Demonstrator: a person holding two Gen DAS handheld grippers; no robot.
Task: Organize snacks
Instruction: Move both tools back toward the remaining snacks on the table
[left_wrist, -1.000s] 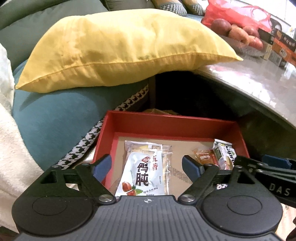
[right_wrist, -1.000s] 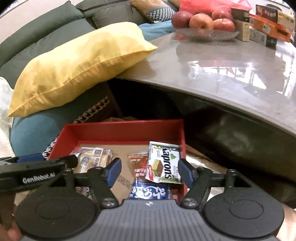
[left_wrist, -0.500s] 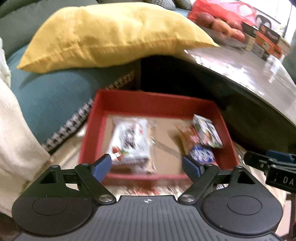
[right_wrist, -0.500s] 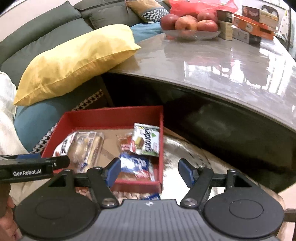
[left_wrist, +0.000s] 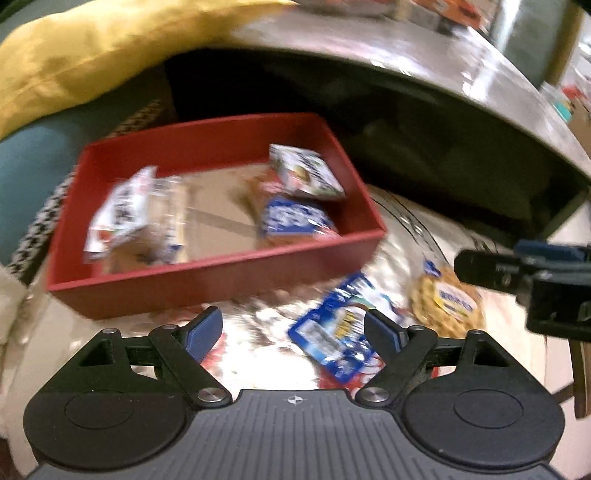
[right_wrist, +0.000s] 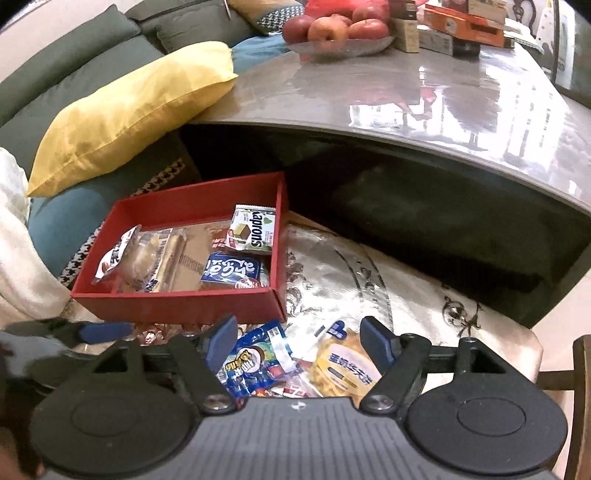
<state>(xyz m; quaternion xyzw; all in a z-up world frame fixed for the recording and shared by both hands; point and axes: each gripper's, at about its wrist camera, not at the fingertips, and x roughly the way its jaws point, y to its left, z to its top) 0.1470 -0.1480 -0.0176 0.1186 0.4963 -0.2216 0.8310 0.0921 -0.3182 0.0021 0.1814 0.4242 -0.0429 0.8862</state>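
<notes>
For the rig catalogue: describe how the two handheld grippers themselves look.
Both match. The left gripper and right gripper each have a ribbed grey body with a small crosshair mark, two round black discs, black linkage arms with silver pivot screws, and blue finger pads. No cables or sleeves are visible.

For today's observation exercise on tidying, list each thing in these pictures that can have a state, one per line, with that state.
red box: open, no lid on it, holding several snack packets
Kaprons wafer packet: sealed, inside the box
blue snack packet: outside the box, lying on the patterned cloth
yellow snack packet: outside the box, beside the blue one
left gripper: open, holding nothing
right gripper: jaws opening, holding nothing
fruit bowl: filled with apples
</notes>
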